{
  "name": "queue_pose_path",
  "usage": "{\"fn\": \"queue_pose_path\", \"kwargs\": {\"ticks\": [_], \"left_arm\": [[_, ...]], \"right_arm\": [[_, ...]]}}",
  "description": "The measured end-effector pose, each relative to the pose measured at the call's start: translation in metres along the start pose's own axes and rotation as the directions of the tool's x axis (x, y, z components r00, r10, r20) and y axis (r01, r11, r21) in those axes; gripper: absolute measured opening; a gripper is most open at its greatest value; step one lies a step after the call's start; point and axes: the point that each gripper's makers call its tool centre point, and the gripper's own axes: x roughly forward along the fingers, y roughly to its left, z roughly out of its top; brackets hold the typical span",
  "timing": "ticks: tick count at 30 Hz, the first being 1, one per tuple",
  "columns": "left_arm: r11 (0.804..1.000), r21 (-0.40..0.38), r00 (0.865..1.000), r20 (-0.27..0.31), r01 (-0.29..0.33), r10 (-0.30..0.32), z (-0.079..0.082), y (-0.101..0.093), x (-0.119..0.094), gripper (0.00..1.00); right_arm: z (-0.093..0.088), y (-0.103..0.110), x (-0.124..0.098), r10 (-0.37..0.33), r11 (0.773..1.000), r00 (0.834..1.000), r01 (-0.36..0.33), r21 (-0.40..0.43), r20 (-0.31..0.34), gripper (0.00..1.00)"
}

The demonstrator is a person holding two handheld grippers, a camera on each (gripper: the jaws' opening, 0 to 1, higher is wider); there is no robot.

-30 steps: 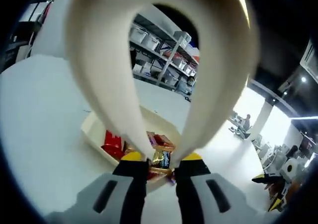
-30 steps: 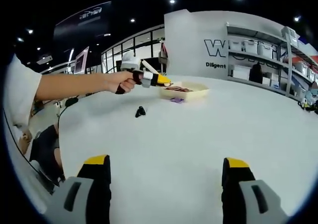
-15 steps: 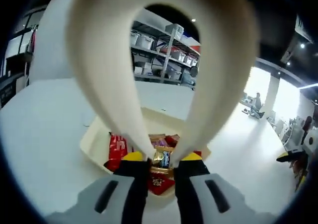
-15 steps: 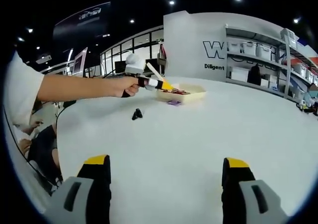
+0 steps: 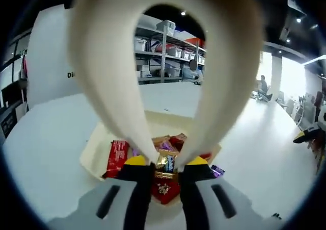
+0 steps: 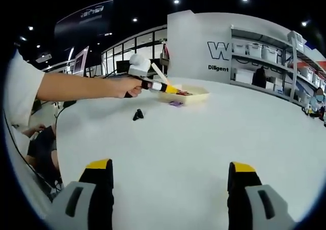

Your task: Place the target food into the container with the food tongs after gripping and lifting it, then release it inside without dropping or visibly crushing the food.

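My left gripper (image 5: 166, 162) is shut on cream food tongs (image 5: 112, 87), whose looped end arches up over the view. A gold-wrapped candy (image 5: 164, 163) sits pinched between the tong tips, right at the jaws. Just below it lies the cream container (image 5: 94, 148) holding several wrapped candies, among them a red one (image 5: 116, 157). In the right gripper view a hand holds the left gripper (image 6: 170, 89) at the near edge of that container (image 6: 196, 94). My right gripper (image 6: 171, 166) is open over the bare white table, far from the container.
A purple candy (image 5: 218, 171) lies on the table beside the container, and shows as a purple candy (image 6: 176, 103) in front of it. A small black object (image 6: 137, 115) sits nearer on the table (image 6: 214, 138). Shelves with bins stand behind.
The left gripper has moved further over the container with the gold candy still in the tongs. The right gripper has stayed open and in place.
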Motion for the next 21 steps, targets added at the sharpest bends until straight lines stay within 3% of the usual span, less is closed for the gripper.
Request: {"fn": "queue_pose_path", "kwargs": {"ticks": [12,21], "left_arm": [[1.000,-0.023,1.000,0.024,0.004,-0.003,0.010,0.002,-0.006,0.21],[0.998,-0.027,0.996,0.063,0.063,-0.061,0.026,-0.020,-0.031,0.22]], "right_arm": [[0.002,-0.003,-0.004,-0.002,1.000,1.000,0.001,0.007,0.012,0.92],[0.011,0.006,-0.006,0.009,1.000,0.999,-0.009,-0.006,0.030,0.92]]}}
